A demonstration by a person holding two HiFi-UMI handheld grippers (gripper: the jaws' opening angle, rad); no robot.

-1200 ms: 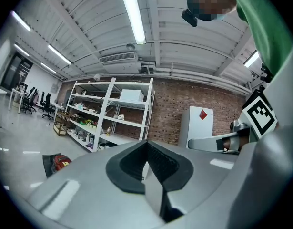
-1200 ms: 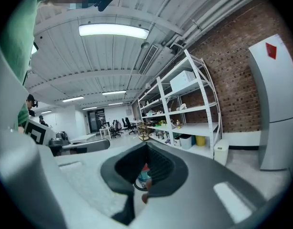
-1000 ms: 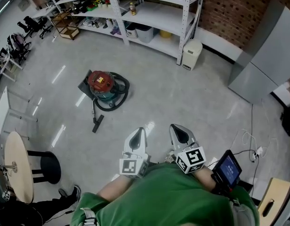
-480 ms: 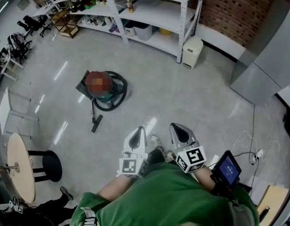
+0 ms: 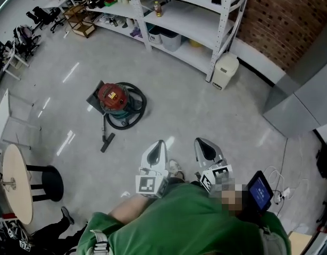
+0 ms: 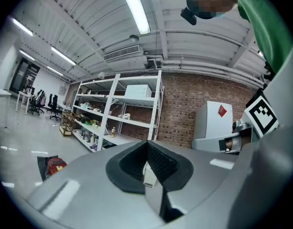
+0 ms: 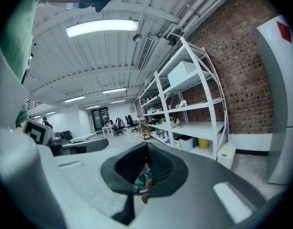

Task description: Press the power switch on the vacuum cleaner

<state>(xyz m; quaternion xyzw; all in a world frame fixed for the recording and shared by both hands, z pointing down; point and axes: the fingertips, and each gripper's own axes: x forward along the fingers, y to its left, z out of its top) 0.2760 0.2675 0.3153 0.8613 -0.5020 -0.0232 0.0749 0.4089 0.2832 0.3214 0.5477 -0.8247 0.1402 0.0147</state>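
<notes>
The vacuum cleaner [image 5: 114,98], red on top with a teal body, stands on the grey floor with its black hose coiled round it. Its floor nozzle [image 5: 105,142] lies towards me. It is far ahead and to the left of both grippers. In the left gripper view the vacuum cleaner [image 6: 55,165] is a small red shape low at the left. My left gripper [image 5: 159,144] and right gripper [image 5: 201,142] are held side by side near my chest. Both are shut with nothing in them, as the left gripper [image 6: 147,148] and right gripper [image 7: 147,149] show in their own views.
White shelving [image 5: 195,12] lines the far wall, with a small white bin [image 5: 225,71] at its end. A round table [image 5: 14,184] and black stool [image 5: 44,183] stand at the left, and a grey cabinet [image 5: 307,97] at the right. Cables [image 5: 283,194] lie on the floor at the right.
The head view has shifted, so the vacuum sits slightly lower and to the right in it. A shoe shows between the grippers. Both grippers keep the same pose.
</notes>
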